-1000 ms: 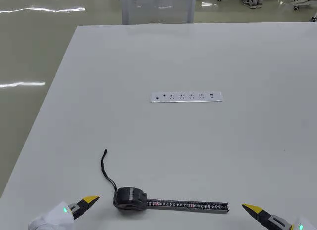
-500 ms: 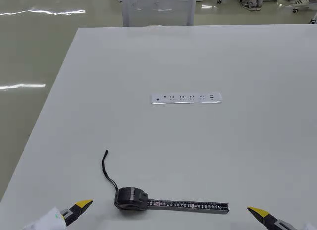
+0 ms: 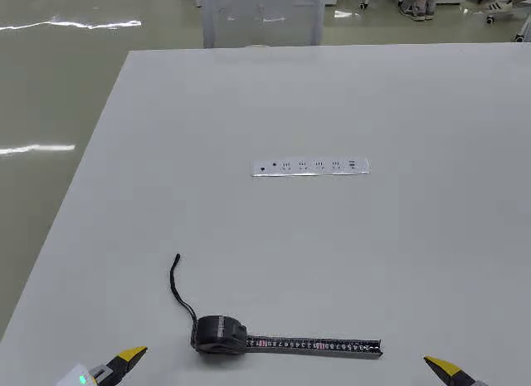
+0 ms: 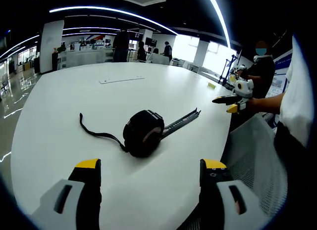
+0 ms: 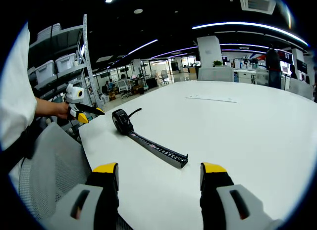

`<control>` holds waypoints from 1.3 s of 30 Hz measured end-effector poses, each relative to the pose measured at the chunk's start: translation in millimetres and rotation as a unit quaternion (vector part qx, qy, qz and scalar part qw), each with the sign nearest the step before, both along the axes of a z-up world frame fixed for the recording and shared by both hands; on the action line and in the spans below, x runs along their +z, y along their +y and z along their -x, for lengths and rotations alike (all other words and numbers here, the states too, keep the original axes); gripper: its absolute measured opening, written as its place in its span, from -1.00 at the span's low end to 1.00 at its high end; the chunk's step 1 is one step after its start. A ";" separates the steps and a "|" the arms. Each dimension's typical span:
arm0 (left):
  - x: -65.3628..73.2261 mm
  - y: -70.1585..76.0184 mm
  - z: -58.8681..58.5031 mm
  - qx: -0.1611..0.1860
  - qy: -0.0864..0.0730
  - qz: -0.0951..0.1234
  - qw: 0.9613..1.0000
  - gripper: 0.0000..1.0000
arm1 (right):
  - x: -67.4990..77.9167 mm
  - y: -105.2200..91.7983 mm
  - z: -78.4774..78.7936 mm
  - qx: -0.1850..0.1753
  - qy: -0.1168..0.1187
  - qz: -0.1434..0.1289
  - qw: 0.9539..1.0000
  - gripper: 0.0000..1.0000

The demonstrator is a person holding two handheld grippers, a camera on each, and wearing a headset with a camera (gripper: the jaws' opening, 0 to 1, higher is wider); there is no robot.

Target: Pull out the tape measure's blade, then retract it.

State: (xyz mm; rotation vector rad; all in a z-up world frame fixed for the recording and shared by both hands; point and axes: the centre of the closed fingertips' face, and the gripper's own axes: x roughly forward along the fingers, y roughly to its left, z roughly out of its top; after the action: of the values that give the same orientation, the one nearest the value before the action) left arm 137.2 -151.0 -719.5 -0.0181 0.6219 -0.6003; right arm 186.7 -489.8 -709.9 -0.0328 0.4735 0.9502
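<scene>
over the last second both grippers have slid down and outward in the head view, more than the slight camera shift explains. the left gripper [image 4: 151, 163] sits near the case of the tape measure [image 3: 219, 334], the right gripper [image 5: 159, 167] near the blade [image 3: 315, 346] tip. neither touches it. both have their jaws spread wide with nothing between them.

the tape measure itself has not shifted on the surface [image 3: 373, 253], and the blade shows the same length as before. my reading is that the pull-out is done and the blade is staying out by itself, perhaps locked. the retract step is not yet done, and it looks as if something at the case must be released first.

the tape measure lies close to the near edge of the surface, well apart from the power strip [image 3: 310, 167]. its long axis runs left to right along that edge. the black case is at the left end, and the blade lies flat with its hook end pointing toward the right gripper. the strap [image 3: 176, 282] trails from the case away from the person.
</scene>
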 end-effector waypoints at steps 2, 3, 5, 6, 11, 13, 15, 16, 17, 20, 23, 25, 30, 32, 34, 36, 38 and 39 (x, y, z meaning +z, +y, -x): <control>1.1 0.1 2.0 0.001 -0.001 0.000 1.000 0.61 | -1.1 -1.9 1.9 -0.003 0.000 0.000 1.000 0.36; 1.7 0.6 2.7 0.002 -0.001 -0.001 1.000 0.61 | -0.6 -2.0 3.5 -0.005 0.002 -0.001 1.000 0.36; 2.3 1.2 3.6 0.004 -0.002 -0.001 1.000 0.62 | -2.9 -3.5 5.2 -0.007 0.002 -0.002 1.000 0.36; 3.6 0.6 4.5 0.006 -0.002 0.001 1.000 0.62 | -3.1 -3.8 6.5 -0.008 0.004 -0.002 1.000 0.37; 1.7 1.6 9.9 0.009 0.000 0.003 1.000 0.63 | -1.0 -4.3 10.3 -0.015 0.004 -0.005 1.000 0.38; 1.5 2.0 11.4 0.010 0.001 0.002 1.000 0.63 | -0.9 -4.8 11.7 -0.017 0.005 -0.006 1.000 0.38; 1.6 2.6 12.4 0.011 0.002 0.003 1.000 0.63 | -1.8 -5.6 12.8 -0.017 0.006 -0.007 1.000 0.38; 1.7 3.5 13.3 0.014 0.002 0.004 1.000 0.63 | -2.8 -6.4 13.6 -0.018 0.006 -0.006 1.000 0.39; 2.1 3.6 13.9 0.015 0.001 0.005 1.000 0.64 | -3.6 -7.1 14.2 -0.018 0.006 -0.006 1.000 0.39; 1.7 4.0 16.3 0.015 0.002 0.005 1.000 0.64 | -2.0 -7.1 16.4 -0.020 0.006 -0.007 1.000 0.39; 1.0 3.6 18.6 0.012 0.005 0.001 1.000 0.64 | -4.5 -8.7 18.2 -0.019 0.008 -0.007 1.000 0.39; 1.1 4.4 18.7 0.013 0.005 0.002 1.000 0.64 | -3.9 -8.9 18.8 -0.020 0.008 -0.008 1.000 0.39; 1.9 3.1 18.6 0.013 0.004 0.002 1.000 0.64 | -3.1 -9.9 19.9 -0.022 0.009 -0.008 1.000 0.39; 2.6 1.4 19.8 0.009 0.004 0.001 1.000 0.64 | -2.6 -9.7 20.6 -0.022 0.010 -0.008 1.000 0.39; 1.7 2.0 20.1 0.010 0.006 -0.001 1.000 0.64 | -2.9 -10.1 21.0 -0.022 0.009 -0.008 1.000 0.39; 1.7 2.3 20.0 0.011 0.007 0.001 1.000 0.64 | -3.5 -10.8 20.7 -0.024 0.010 -0.009 1.000 0.39; 1.4 2.1 19.6 0.011 0.007 0.001 1.000 0.64 | -3.9 -10.7 20.8 -0.023 0.010 -0.009 1.000 0.39; 1.3 1.9 19.5 0.010 0.007 -0.001 1.000 0.64 | -3.1 -10.3 20.5 -0.023 0.010 -0.008 1.000 0.39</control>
State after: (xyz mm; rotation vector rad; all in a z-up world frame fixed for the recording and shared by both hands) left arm 117.7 -149.1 -718.3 -0.0271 0.6345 -0.5811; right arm 166.2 -500.1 -713.0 0.0010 0.4829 0.9107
